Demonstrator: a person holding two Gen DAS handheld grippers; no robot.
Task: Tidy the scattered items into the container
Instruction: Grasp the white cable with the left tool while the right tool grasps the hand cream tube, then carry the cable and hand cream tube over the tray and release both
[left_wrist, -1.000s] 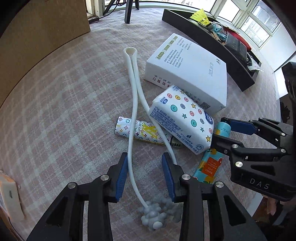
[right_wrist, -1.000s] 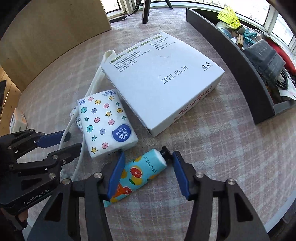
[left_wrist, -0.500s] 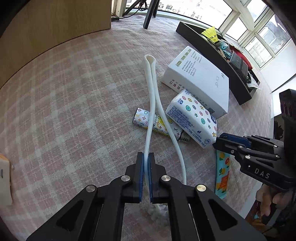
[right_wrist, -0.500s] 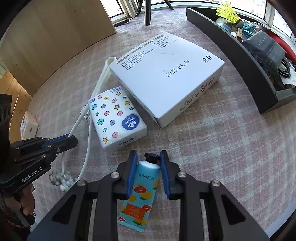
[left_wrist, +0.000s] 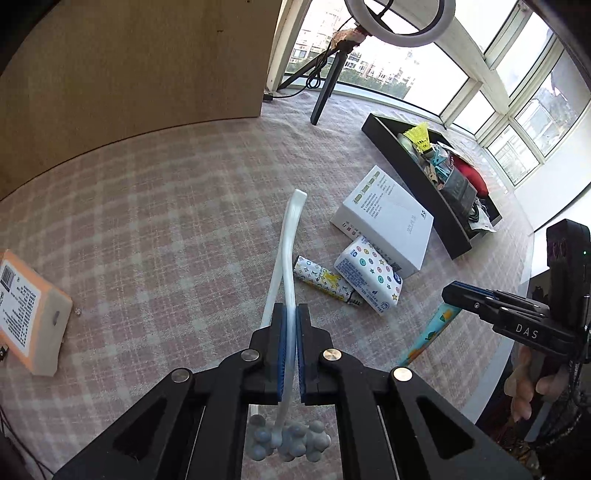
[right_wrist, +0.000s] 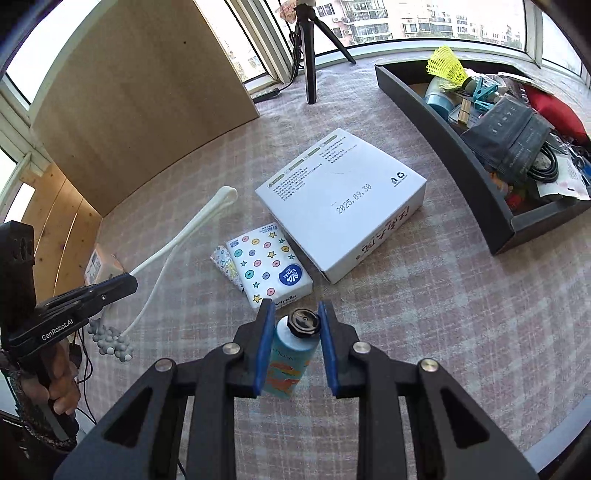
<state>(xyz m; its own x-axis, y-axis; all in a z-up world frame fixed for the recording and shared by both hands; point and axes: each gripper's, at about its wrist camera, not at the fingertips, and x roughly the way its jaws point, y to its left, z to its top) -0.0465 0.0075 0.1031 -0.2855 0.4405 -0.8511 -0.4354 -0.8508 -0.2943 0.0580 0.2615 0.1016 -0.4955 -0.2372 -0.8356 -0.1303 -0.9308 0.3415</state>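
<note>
The tissue pack (right_wrist: 269, 266) is placed near-left of the box (right_wrist: 341, 221); the container (right_wrist: 476, 162) is set far right on the table (right_wrist: 424, 314).

A pink checked cloth (right_wrist: 424, 295) is covering the bench. Lying on it are a white box (right_wrist: 340, 218), a tissue pack (right_wrist: 267, 264) touching a patterned tube (left_wrist: 325, 280), a black tray (right_wrist: 454, 133), an orange-edged box (left_wrist: 26, 310) and a tripod (right_wrist: 310, 48).
</note>
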